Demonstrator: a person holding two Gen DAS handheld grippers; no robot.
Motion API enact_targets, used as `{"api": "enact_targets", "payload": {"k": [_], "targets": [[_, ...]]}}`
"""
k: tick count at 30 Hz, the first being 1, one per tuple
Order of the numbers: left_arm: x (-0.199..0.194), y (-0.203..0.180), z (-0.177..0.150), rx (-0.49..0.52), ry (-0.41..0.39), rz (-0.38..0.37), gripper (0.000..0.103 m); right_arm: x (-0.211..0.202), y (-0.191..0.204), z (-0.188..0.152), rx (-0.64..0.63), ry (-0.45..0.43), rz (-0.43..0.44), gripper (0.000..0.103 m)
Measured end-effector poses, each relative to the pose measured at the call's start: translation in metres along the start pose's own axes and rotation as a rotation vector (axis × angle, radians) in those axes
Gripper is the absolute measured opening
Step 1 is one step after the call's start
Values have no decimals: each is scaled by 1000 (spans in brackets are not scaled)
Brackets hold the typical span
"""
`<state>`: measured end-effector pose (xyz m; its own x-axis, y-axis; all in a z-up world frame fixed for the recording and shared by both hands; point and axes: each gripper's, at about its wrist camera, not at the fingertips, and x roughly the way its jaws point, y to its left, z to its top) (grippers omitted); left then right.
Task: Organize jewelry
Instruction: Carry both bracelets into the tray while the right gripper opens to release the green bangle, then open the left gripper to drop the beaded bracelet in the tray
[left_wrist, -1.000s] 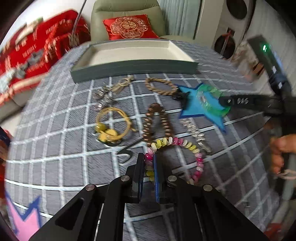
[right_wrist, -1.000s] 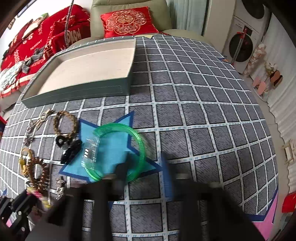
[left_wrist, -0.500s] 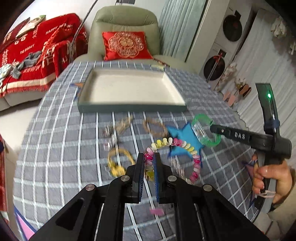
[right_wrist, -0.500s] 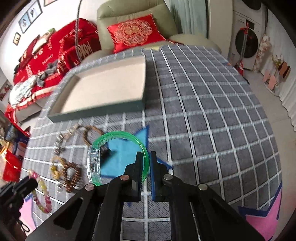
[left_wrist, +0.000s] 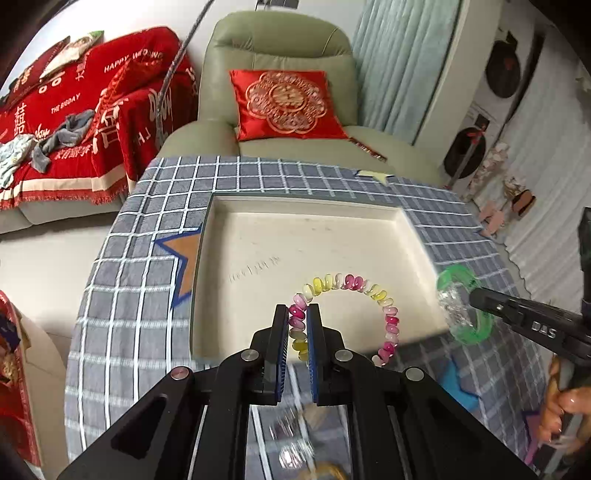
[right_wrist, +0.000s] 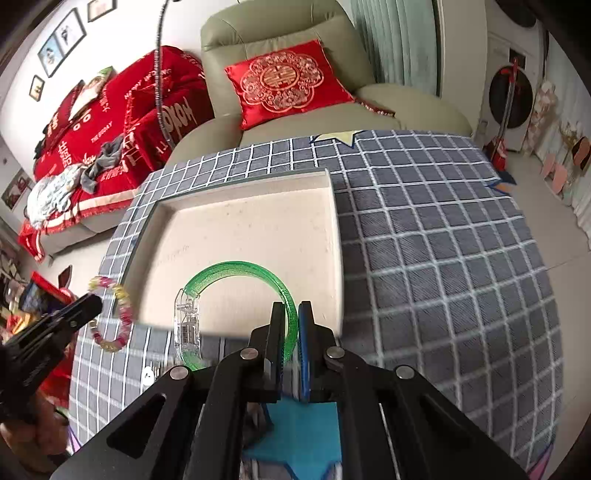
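Your left tongs (left_wrist: 297, 325) clamped on pink-and-yellow bead bracelet (left_wrist: 351, 284), loop hanging in air over near edge of shallow cream tray (left_wrist: 221, 258). Your right tongs (right_wrist: 291, 325) pinch green plastic bangle (right_wrist: 236, 266), also lifted, over tray's near edge. Tray sits on grey checked surface (right_wrist: 443, 258). Blue star patch (right_wrist: 295, 428) below right tongs. Green armchair with red cushion (left_wrist: 286, 103) behind.

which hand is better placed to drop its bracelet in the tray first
Left, probably. Its beaded bracelet already hangs over the tray, while the right gripper's green bangle sits at the tray's near right corner.
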<state>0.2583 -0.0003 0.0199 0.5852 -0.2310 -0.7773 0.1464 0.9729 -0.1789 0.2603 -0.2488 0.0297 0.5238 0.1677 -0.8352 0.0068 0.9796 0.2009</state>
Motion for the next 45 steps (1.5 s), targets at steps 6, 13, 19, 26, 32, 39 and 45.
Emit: {"api": "enact_targets", "payload": {"k": [6,13,19,26,32,39,45], "targets": [[61,17,20,-15,59,53,24,48,1,22,26,24,-29,8],[100,17,24,57,110,131,25,93,4,31,-6,61,-96,8],[109,12,20,95,123,192,25,107,7,24,-27,80,-127,8],[105,11,18,107,105,219,25,97,5,25,23,63,-56,50],[103,17,16,71,107,182,25,65,3,22,62,1,-13,55],[91,7,18,74,52,181,103,36,7,5,85,-14,27,56],[55,-2,14,98,-18,192,103,7,4,-13,96,-42,63,83]]}}
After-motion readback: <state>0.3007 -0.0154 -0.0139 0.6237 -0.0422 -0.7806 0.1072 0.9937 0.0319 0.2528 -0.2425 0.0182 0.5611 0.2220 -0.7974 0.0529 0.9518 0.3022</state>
